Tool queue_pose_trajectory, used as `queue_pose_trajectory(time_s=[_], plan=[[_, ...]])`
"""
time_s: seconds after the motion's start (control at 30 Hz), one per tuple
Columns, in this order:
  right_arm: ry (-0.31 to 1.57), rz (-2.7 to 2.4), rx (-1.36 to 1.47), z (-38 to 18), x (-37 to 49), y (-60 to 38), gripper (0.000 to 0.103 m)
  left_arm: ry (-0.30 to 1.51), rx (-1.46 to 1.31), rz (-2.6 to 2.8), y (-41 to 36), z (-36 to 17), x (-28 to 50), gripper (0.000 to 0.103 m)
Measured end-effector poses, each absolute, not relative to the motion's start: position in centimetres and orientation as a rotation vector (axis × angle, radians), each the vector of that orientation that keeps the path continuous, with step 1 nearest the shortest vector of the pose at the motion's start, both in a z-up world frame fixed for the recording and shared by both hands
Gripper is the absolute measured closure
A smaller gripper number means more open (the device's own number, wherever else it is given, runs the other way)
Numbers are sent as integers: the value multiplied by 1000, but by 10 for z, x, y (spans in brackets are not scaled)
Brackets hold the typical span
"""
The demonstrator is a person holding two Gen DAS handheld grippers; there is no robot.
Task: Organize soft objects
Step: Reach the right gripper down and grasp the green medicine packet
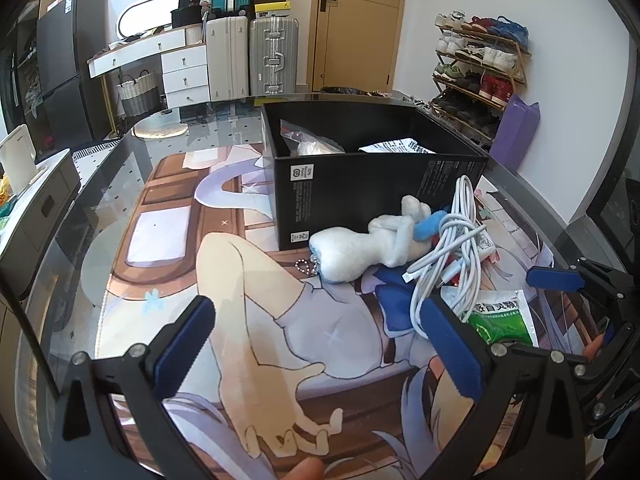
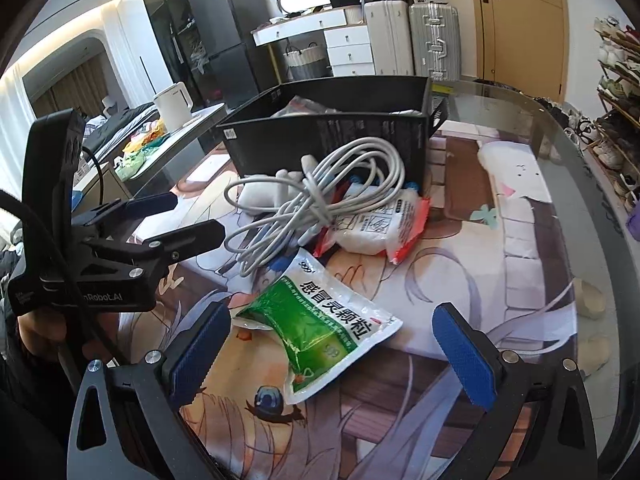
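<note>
one plush toy (image 1: 352, 246), one cable bundle (image 2: 316, 196), two pouches beside one box (image 2: 332, 136).

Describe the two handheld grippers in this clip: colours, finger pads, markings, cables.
Both the left gripper and right gripper have black frames with silver bolts and ridged blue finger pads. The right wrist view shows white "Robot.AI" lettering and a black cable on the left one's body.
</note>
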State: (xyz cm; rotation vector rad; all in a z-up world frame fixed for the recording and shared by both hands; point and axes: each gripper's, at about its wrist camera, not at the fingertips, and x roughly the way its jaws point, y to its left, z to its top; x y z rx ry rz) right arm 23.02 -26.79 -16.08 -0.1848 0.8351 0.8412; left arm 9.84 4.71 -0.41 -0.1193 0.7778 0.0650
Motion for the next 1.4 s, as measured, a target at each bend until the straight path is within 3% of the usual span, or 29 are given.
queue_pose_trajectory(time_s=[0.67,1.4], plan=[[862,668,-241,-172,259,-300,0,783,-117,66,45,-4,97,0],[865,671,-319,-177,250,-260,1,785,-124,67,48,-7,97,0]])
